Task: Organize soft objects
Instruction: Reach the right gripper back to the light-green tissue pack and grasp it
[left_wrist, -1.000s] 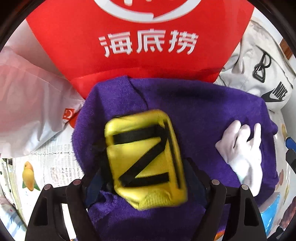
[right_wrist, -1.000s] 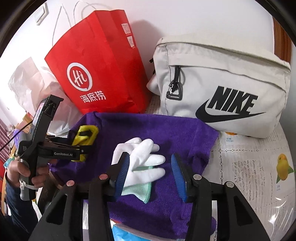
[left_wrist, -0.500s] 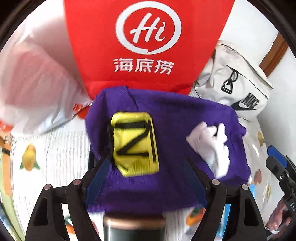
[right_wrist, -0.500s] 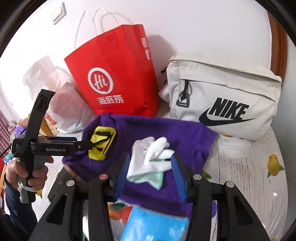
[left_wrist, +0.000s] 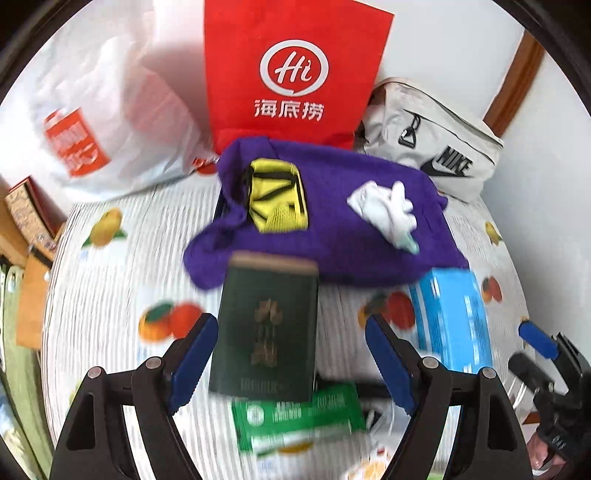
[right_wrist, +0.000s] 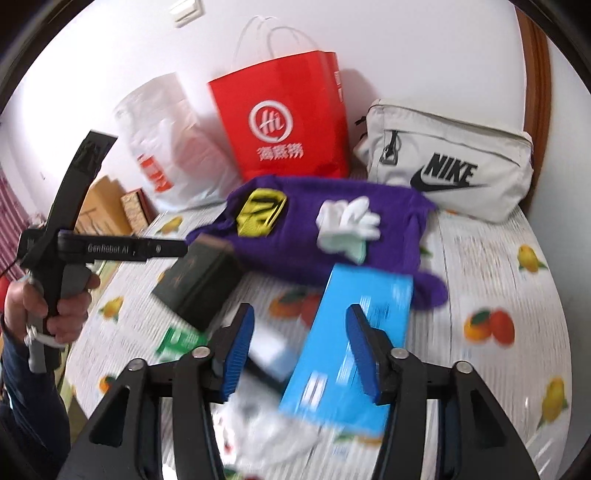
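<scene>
1. A red paper bag (left_wrist: 295, 70), upper centre of the left view, carries a white ring logo reading "Hi" above the characters "海底捞".
2. A grey pouch (right_wrist: 450, 173), upper right of the right view, shows "NIKE" in black with the swoosh.
3. The left gripper's black arm (right_wrist: 122, 249), left of the right view, reads "GenRobot.AI".

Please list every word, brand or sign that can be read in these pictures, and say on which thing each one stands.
"Hi" and "海底捞": on the red paper bag.
"NIKE" with the swoosh: on the beige bag.
"GenRobot.AI": on the left gripper, slightly blurred.
Black "Z" shape: on the yellow pouch.
Gold characters on the dark green box, print on the blue box, the green packet and the white plastic bag: too blurred.
</scene>
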